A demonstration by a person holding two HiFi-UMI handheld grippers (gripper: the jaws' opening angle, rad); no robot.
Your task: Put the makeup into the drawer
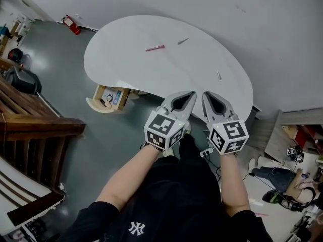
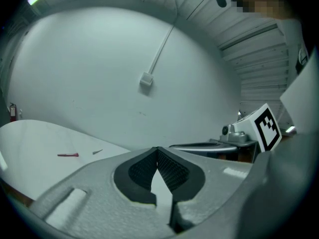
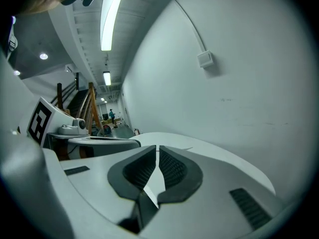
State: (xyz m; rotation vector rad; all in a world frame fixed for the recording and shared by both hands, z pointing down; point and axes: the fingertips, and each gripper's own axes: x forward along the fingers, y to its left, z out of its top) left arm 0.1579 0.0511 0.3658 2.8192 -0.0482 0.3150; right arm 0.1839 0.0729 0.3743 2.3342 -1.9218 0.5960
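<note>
A white rounded table [image 1: 126, 59] carries a pink makeup pencil [image 1: 155, 48], a thin grey pencil [image 1: 182, 41] and a small silver piece [image 1: 218, 75] near its right edge. Below the table's left front a wooden drawer [image 1: 96, 104] stands pulled open with small items inside. My left gripper [image 1: 191, 93] and right gripper [image 1: 206, 94] hover side by side at the table's near edge, both shut with nothing in them. In the left gripper view the left gripper [image 2: 157, 148] points across the table at the pink pencil [image 2: 68, 155] and the grey pencil [image 2: 97, 152]. The right gripper [image 3: 157, 147] faces the wall.
A wooden staircase [image 1: 30, 120] fills the left side. A red fire extinguisher [image 1: 71, 25] stands by the far wall. Clutter and a person's legs [image 1: 275, 178] lie on the floor at the right. A white wall [image 1: 282, 34] runs behind the table.
</note>
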